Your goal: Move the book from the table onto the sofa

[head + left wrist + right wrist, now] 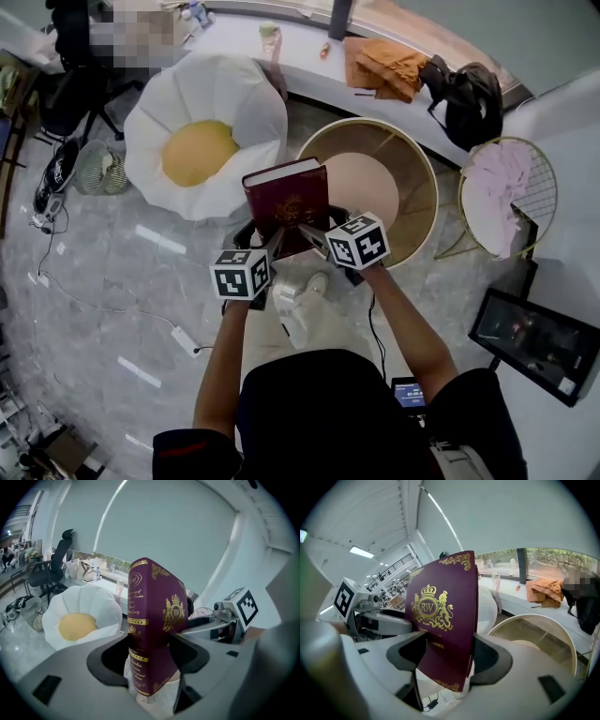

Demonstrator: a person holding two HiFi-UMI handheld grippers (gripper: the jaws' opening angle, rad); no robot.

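Observation:
A maroon book (286,202) with gold print hangs upright in the air, held from both sides. My left gripper (265,241) is shut on its spine edge (140,634), jaws pressing either face. My right gripper (315,232) is shut on the other edge, with the crest cover (436,616) between its jaws. In the head view the book is over the floor, between the round gold-rimmed table (427,173) on the right and the white petal-shaped sofa (244,103) with a yellow centre on the left. That sofa (98,606) lies beyond the book in the left gripper view.
A wire side table with pink cloth (506,183) stands at the right. A black bag (469,94) and an orange cloth (384,66) lie on the window ledge. A black office chair (70,75), shoes (56,169), a power strip (183,339) and a screen (534,342) are around.

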